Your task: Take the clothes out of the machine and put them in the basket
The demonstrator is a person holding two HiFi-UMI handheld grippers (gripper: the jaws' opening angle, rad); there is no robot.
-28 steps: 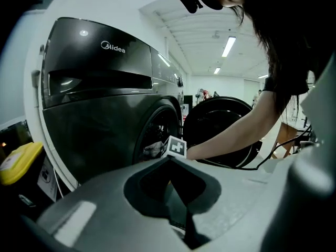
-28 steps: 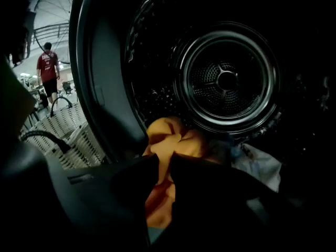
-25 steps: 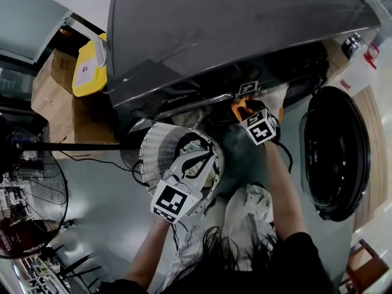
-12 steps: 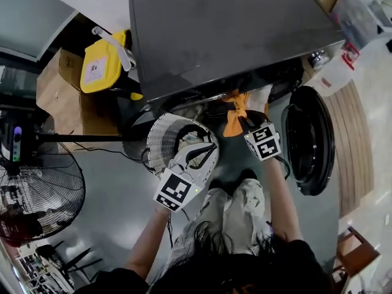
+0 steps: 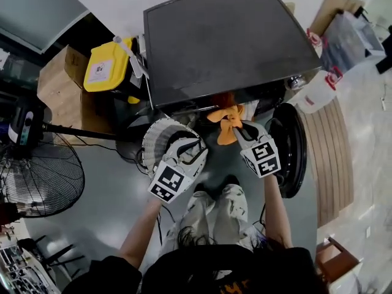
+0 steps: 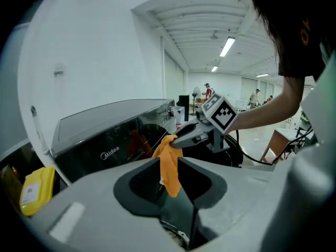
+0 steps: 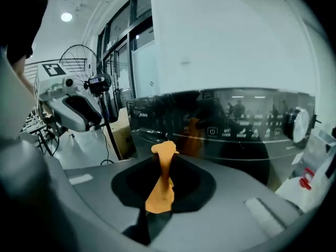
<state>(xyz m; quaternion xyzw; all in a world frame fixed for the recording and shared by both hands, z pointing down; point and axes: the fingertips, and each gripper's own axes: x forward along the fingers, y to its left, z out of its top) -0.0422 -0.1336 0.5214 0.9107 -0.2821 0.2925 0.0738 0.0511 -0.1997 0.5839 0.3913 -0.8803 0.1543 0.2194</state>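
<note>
Since the earlier frame both grippers had been raised and the orange cloth (image 5: 225, 122) drawn out of the machine (image 5: 226, 41). In the head view the cloth was hung from the right gripper (image 5: 239, 131) at the machine's front edge, beside the basket (image 5: 153, 141) under the left gripper (image 5: 182, 150); in the left gripper view its jaws were closed, seemingly on the basket's rim; in the right gripper view the jaws were pinched on the cloth.

One machine (image 5: 226, 41), one orange cloth (image 5: 227, 125), one basket (image 5: 153, 144), one fan (image 5: 43, 179), one yellow jug (image 5: 105, 72).

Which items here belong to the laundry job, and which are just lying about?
Job: orange cloth, washing machine, basket, right gripper holding the cloth.
Lying about: yellow container, cardboard box, fan, white jug.
</note>
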